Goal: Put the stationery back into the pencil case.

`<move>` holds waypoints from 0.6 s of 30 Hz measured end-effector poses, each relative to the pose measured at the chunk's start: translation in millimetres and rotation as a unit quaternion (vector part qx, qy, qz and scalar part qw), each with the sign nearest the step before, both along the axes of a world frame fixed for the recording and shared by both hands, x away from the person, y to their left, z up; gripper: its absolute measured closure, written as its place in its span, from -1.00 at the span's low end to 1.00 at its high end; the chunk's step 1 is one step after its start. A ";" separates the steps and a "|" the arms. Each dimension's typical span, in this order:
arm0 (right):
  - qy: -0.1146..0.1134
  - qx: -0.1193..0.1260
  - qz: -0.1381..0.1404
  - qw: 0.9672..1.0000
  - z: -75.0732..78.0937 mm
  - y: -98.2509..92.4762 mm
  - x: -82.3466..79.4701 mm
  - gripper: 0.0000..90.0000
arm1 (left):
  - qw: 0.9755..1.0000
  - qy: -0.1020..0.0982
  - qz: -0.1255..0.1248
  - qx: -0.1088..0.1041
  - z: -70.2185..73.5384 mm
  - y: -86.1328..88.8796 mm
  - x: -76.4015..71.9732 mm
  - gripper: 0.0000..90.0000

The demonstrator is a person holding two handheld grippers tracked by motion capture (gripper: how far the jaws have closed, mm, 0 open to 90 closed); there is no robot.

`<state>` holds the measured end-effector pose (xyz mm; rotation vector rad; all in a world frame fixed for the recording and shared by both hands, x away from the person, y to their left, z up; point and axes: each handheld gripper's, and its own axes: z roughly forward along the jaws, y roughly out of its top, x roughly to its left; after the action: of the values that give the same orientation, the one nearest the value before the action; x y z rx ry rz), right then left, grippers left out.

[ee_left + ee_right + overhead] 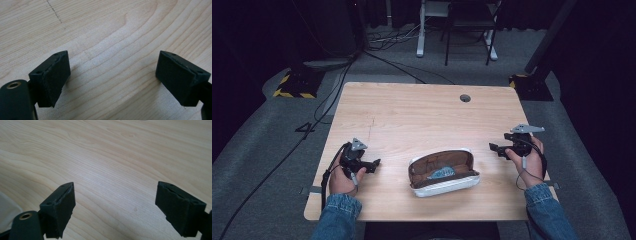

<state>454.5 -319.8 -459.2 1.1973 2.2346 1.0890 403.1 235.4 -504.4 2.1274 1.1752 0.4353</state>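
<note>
A white glasses case (443,172) lies open near the table's front middle, its brown lining up and a blue cloth (441,173) inside. My left gripper (376,163) rests on the table to the case's left, pointing right toward it. In the left gripper view it (112,75) stands open over bare wood. My right gripper (492,146) sits to the case's right, pointing left. The right gripper view has it (115,207) open too, nothing between the pads, with a white edge of the case (6,215) at the lower left.
The wooden table (422,112) has a round cable hole (465,98) at its far right. Beyond it stand a white desk frame and chair legs (457,35), cables on the grey floor, and black stands with yellow-striped bases (292,85) at both far corners.
</note>
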 end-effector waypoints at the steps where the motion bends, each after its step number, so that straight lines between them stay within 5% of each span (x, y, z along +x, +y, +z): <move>1: 0.005 0.002 -0.004 1.000 -2.7 -0.9 0.9 -0.62 | 1.000 -0.001 0.001 -0.001 -0.3 -0.1 0.0 -0.72; 7: 0.028 -0.011 -0.031 0.999 -22.8 -7.9 5.7 -0.61 | 1.000 0.000 0.000 0.000 0.0 0.0 0.0 -0.72; 15: 0.033 -0.022 -0.043 0.998 -39.8 -12.0 9.4 -0.59 | 1.000 -0.002 0.001 -0.001 -0.3 -0.2 0.0 -0.72; 18: 0.018 -0.030 -0.041 0.999 -44.6 -11.3 10.3 -0.62 | 1.000 -0.003 0.003 -0.001 -0.5 -0.5 -0.2 -0.72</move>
<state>464.8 -331.2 -503.8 1.2820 2.2068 0.9701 402.9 235.0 -504.9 2.1205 1.1775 0.4426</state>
